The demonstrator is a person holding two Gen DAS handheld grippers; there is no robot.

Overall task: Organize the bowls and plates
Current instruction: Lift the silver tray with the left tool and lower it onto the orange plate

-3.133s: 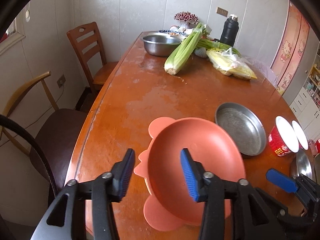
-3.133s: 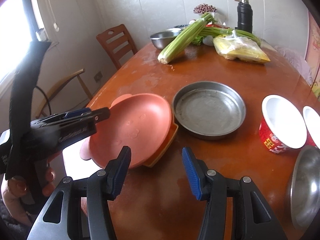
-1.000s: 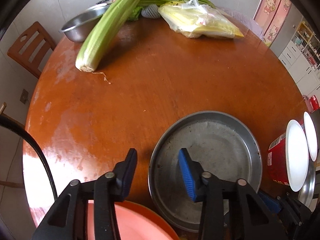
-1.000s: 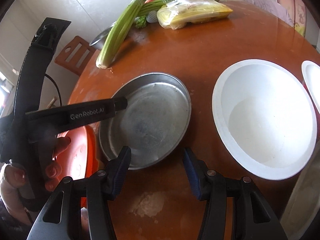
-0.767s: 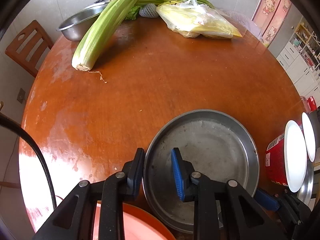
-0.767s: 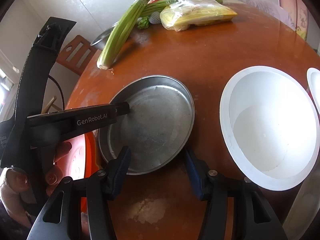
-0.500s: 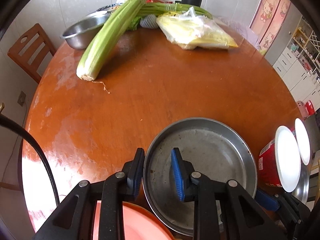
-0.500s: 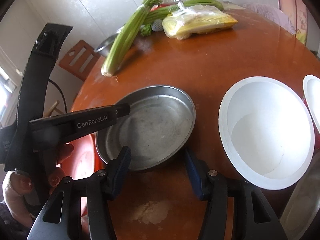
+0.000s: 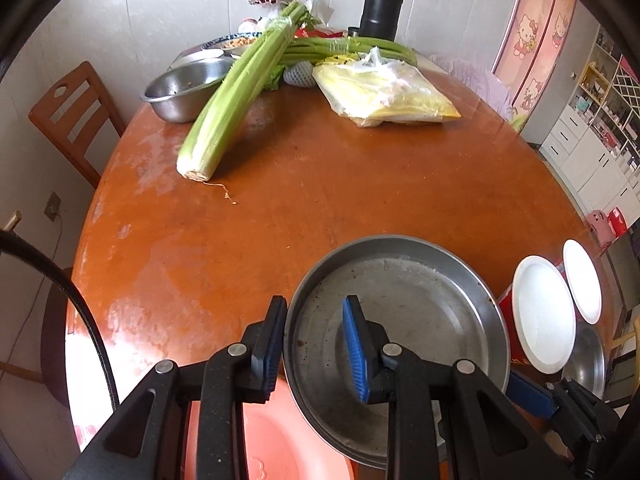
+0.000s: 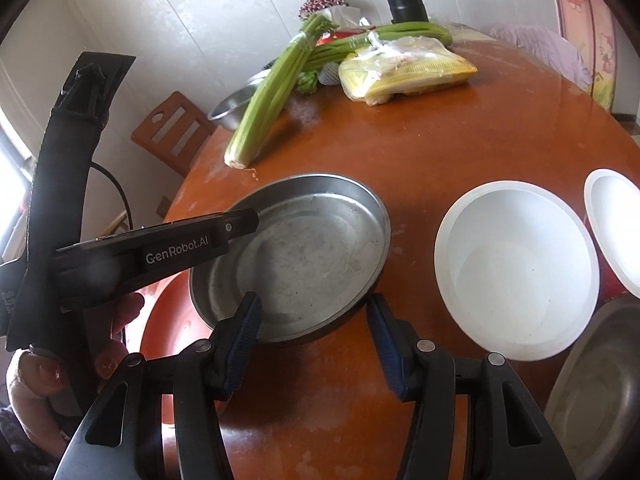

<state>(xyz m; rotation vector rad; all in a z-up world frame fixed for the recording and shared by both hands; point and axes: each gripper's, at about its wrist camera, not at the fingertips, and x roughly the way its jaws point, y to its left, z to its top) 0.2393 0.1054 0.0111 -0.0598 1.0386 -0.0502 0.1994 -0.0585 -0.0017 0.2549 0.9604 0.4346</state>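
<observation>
bare tabletop (image 9: 360,184) mid-table, celery (image 9: 236,96) and bag (image 9: 384,92) crowding far end

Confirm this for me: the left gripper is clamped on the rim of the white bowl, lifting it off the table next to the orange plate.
Not quite. The left gripper is clamped on the rim of the metal pan, not the white bowl, which sits untouched on the table. The left wrist view shows one finger outside the pan's rim and one inside; the right wrist view shows the pan tilted up beside the orange plate.

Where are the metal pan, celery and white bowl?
metal pan (image 9: 420,300): left wrist view, on its inner floor.
celery (image 9: 232,100): left wrist view, mid-stalk.
white bowl (image 10: 516,268): right wrist view, on its inside bottom.
</observation>
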